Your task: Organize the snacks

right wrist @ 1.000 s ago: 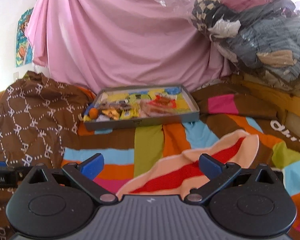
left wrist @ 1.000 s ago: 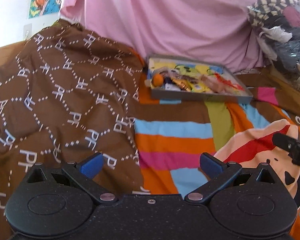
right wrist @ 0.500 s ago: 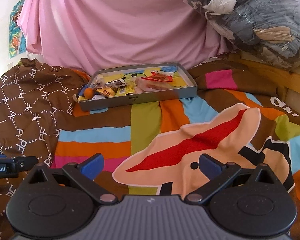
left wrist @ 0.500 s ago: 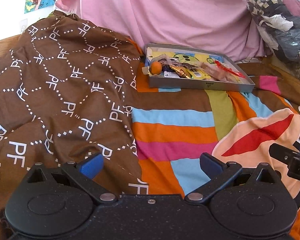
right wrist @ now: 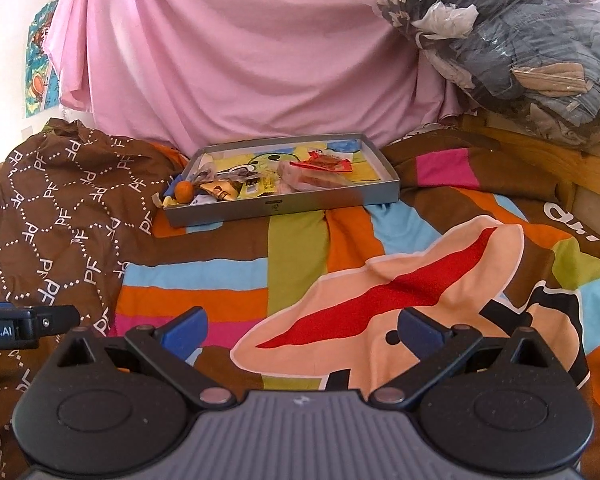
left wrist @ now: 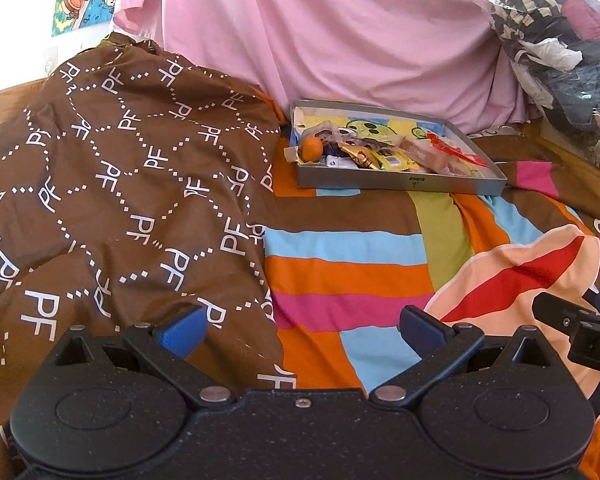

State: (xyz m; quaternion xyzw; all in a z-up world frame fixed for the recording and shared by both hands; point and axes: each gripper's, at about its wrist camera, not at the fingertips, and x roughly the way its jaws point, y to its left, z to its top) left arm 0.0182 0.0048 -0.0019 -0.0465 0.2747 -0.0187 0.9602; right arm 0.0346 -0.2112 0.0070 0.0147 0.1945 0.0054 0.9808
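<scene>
Soft cloth nearly everywhere, with one dull grey tray and some shiny wrappers on it.

The striped blanket (right wrist: 300,280) looks matt and smooth, the brown printed cover (left wrist: 120,200) is soft, creased cloth, and the pink sheet (right wrist: 240,60) hangs in smooth folds. The tray (right wrist: 284,204) has a flat, matt grey wall, metal or card, I cannot tell. The snack wrappers (right wrist: 236,188) in it are glossy, crinkled foil and plastic. The bundle of clothes (right wrist: 520,48) sits in clear, shiny plastic film. Each gripper body is matt, speckled black plastic with blue fingertips (left wrist: 184,330).
</scene>
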